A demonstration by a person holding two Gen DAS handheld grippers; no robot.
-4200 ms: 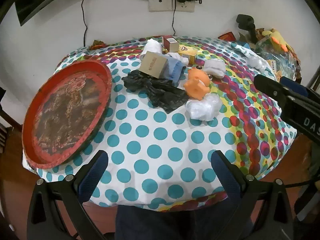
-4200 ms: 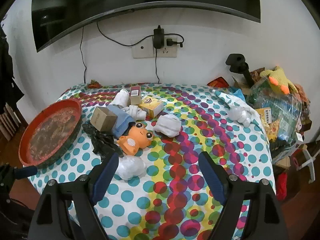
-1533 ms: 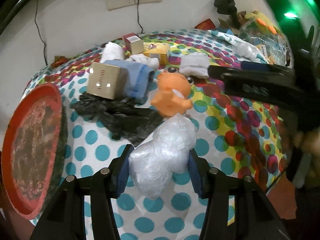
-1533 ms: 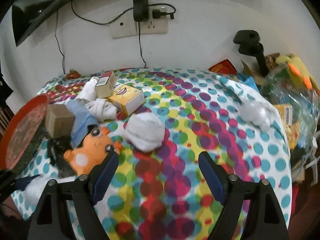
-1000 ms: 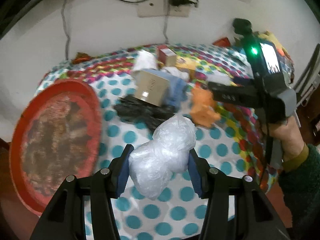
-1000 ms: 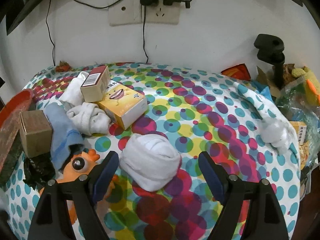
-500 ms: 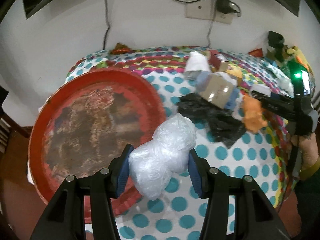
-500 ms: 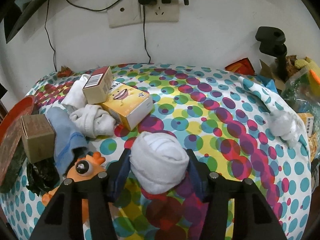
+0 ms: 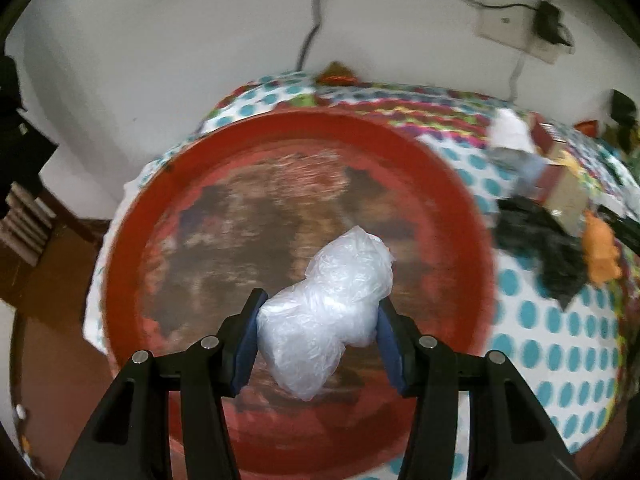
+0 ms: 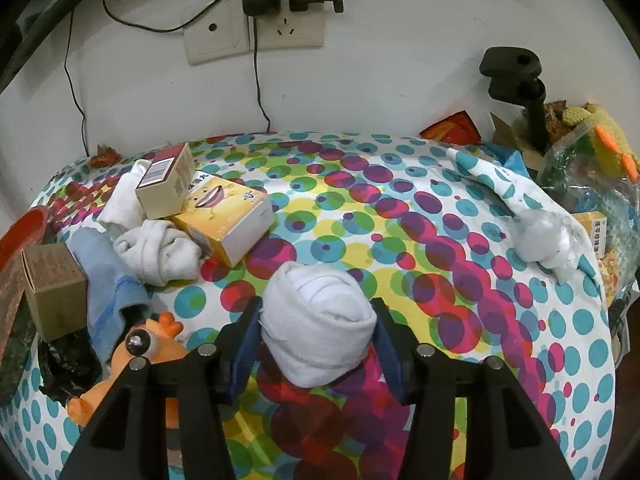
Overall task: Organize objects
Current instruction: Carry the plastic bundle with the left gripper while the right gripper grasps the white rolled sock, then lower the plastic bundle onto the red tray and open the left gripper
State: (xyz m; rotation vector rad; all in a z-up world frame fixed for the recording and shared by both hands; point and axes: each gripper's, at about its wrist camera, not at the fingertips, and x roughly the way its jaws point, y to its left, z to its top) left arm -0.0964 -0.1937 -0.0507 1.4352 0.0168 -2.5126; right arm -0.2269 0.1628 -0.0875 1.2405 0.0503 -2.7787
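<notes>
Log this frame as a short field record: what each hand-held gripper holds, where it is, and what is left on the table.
left hand-held gripper: shut on a crumpled clear plastic bag, above the round red tray
right hand-held gripper: shut on a rolled white sock bundle, over the polka-dot tablecloth
tray contents: nothing seen in it; view blurred
still on table: orange duck toy, yellow cartoon box, light blue cloth, brown cardboard box

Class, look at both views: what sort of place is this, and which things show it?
Probably a lived-in home room: a polka-dot tablecloth strewn with rolled socks, a wall socket, a knitted toy.
</notes>
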